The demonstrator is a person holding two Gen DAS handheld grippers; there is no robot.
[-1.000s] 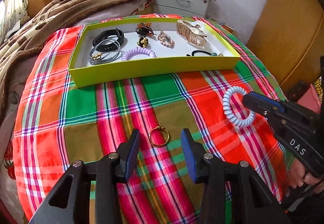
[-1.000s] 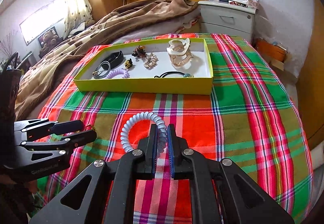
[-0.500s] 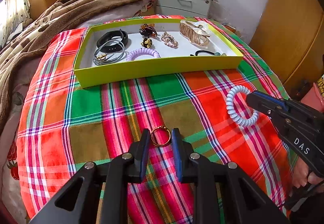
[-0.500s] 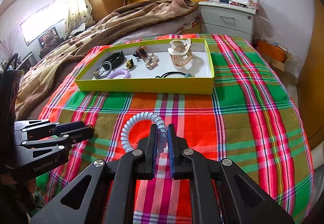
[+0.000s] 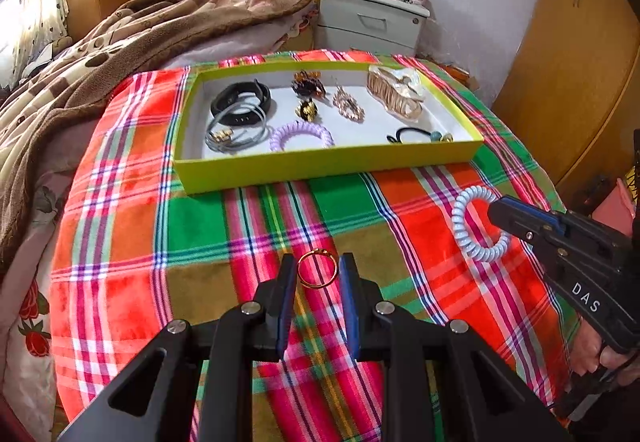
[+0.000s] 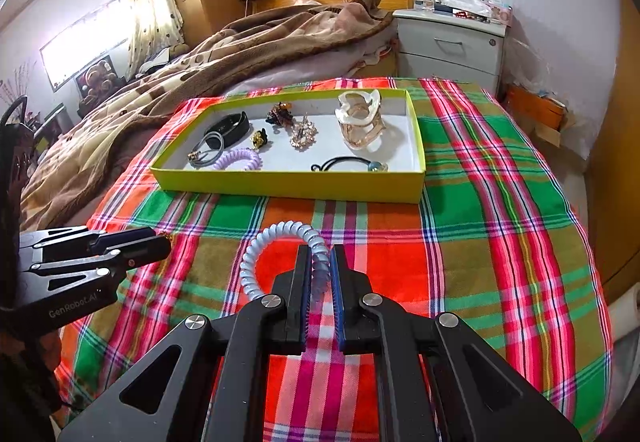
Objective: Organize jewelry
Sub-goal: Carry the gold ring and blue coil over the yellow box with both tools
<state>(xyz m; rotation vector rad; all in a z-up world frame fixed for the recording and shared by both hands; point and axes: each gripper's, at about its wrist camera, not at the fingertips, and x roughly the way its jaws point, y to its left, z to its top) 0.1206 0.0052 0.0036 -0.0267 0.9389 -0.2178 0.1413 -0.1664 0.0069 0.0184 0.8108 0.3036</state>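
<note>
A gold ring (image 5: 317, 268) sits between the pads of my left gripper (image 5: 318, 269), which is shut on it just above the plaid cloth. My right gripper (image 6: 320, 266) is shut on a pale blue coil hair tie (image 6: 256, 254), which also shows in the left wrist view (image 5: 464, 226). A yellow-green tray (image 5: 320, 162) lies further back and holds a black band, grey cords, a purple coil tie (image 5: 301, 133), brooches, a gold hair claw (image 5: 394, 92) and a black elastic. The tray also shows in the right wrist view (image 6: 288, 184).
The plaid cloth (image 5: 200, 226) covers the foot of a bed. A brown blanket (image 5: 120, 42) lies heaped at the left and back. A grey nightstand (image 5: 368, 18) stands behind the tray. Wooden wardrobes (image 5: 568, 42) stand at the right.
My left gripper has closed from wide open onto the gold ring. My right gripper has kept its hold on the blue coil tie and has barely moved.
</note>
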